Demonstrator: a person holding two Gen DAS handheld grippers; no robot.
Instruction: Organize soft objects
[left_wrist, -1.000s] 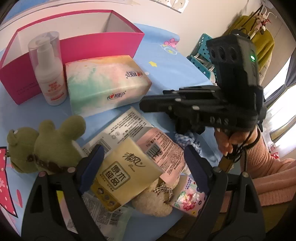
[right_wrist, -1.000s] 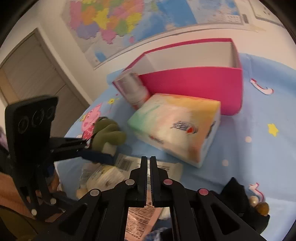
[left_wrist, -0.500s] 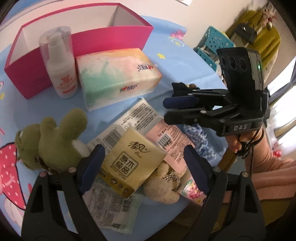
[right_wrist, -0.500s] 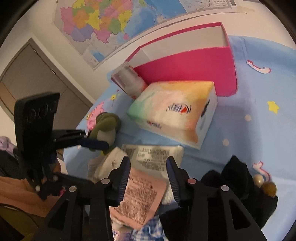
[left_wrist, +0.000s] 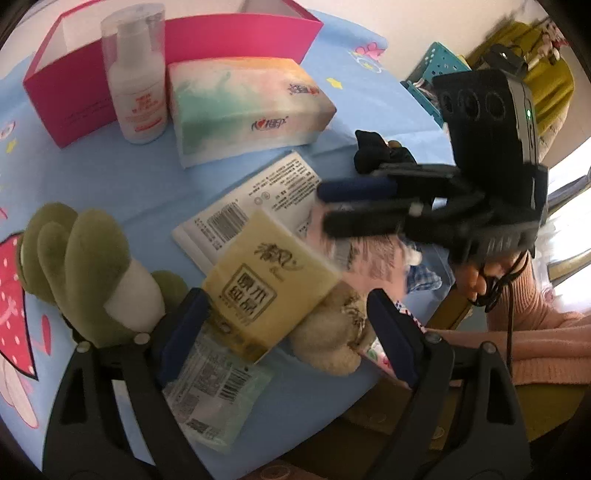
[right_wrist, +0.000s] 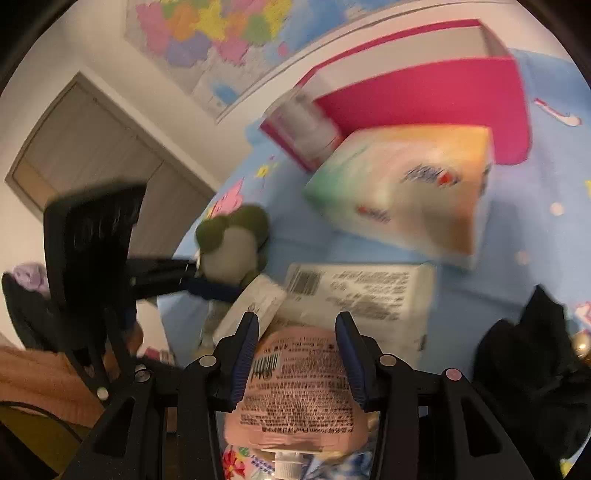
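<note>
Under everything, the blue cartoon-print desk (left_wrist: 110, 177). Far ahead of both pairs of fingers, the pink box (left_wrist: 74, 107), open-topped, with nothing soft visible inside, so sorting is judged barely begun.

Just in front of the box, well beyond the fingertips: pastel soft tissue pack (left_wrist: 243, 107), with a pump bottle (left_wrist: 136, 85) upright beside it.

To the left of the left gripper (left_wrist: 284, 295), nearly touching its left finger: green frog plush (left_wrist: 88, 266).

Ahead of the fingertips, flat on the desk: white printed pack (left_wrist: 258, 195).

Left gripper spread wide, straddling the yellow tissue pack (left_wrist: 266, 288) without touching it. Beneath that pack, a cream plush (left_wrist: 328, 343) and a clear wipes pack (left_wrist: 214, 398).

Right gripper (right_wrist: 297, 321) about half open, having just been opening, with the pink pouch (right_wrist: 295, 387) between its fingers. No clear pressing visible, so not yet a grip.

Off to the right of the right fingers: black cloth (right_wrist: 528, 369), bunched.

Left to do, by this reading: nearly all of it, meaning closing on a pack, lifting, placing in the box, then repeating for plushes, packs and cloth.
</note>
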